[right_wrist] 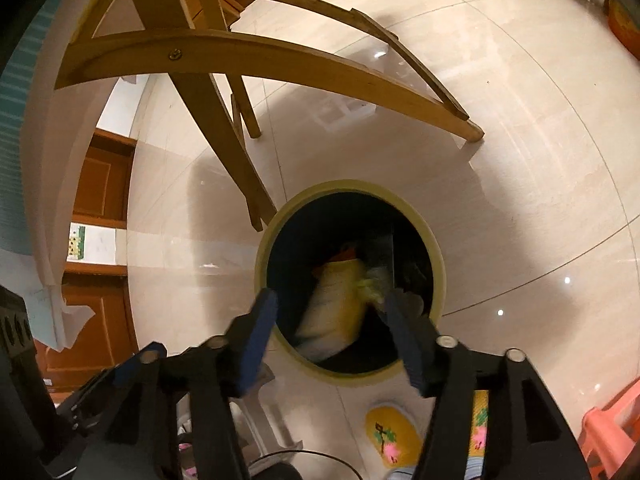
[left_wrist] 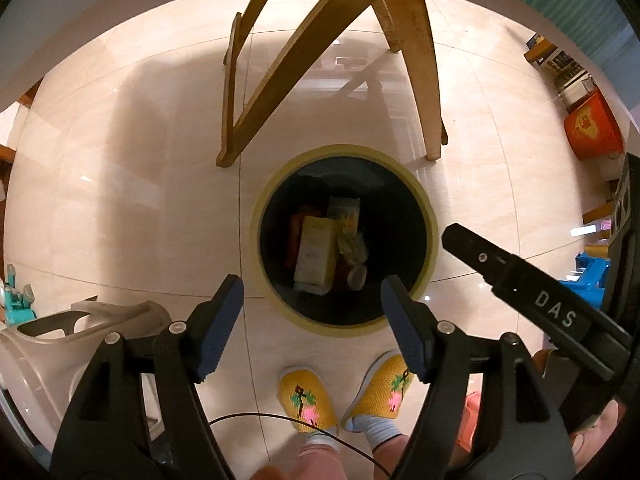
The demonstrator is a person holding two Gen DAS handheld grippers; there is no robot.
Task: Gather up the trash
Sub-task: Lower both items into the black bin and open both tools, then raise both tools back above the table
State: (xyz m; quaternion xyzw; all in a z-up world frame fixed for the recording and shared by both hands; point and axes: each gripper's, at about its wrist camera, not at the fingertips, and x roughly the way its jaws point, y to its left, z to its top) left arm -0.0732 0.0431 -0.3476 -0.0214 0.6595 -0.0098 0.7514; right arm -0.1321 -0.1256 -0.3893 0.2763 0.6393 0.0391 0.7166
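A round bin with a pale yellow rim (left_wrist: 433, 240) stands on the tiled floor below both grippers. Inside it lie a cream carton (left_wrist: 314, 256), a yellow box (left_wrist: 344, 210), a crumpled wrapper (left_wrist: 352, 246) and a small white roll (left_wrist: 357, 276). My left gripper (left_wrist: 312, 320) is open and empty above the bin's near edge. My right gripper (right_wrist: 330, 334) is open above the bin rim (right_wrist: 439, 264). A blurred cream and yellow packet (right_wrist: 336, 312) shows between its fingers, inside the bin mouth, touching neither finger. The right gripper's body (left_wrist: 540, 300) shows at the right of the left wrist view.
Wooden table legs (left_wrist: 420, 60) stand just beyond the bin. A white plastic stool (left_wrist: 72, 340) is at lower left, an orange bucket (left_wrist: 592, 128) at far right, a pink stool (right_wrist: 612, 432) at lower right. The person's yellow slippers (left_wrist: 308, 400) are beside the bin.
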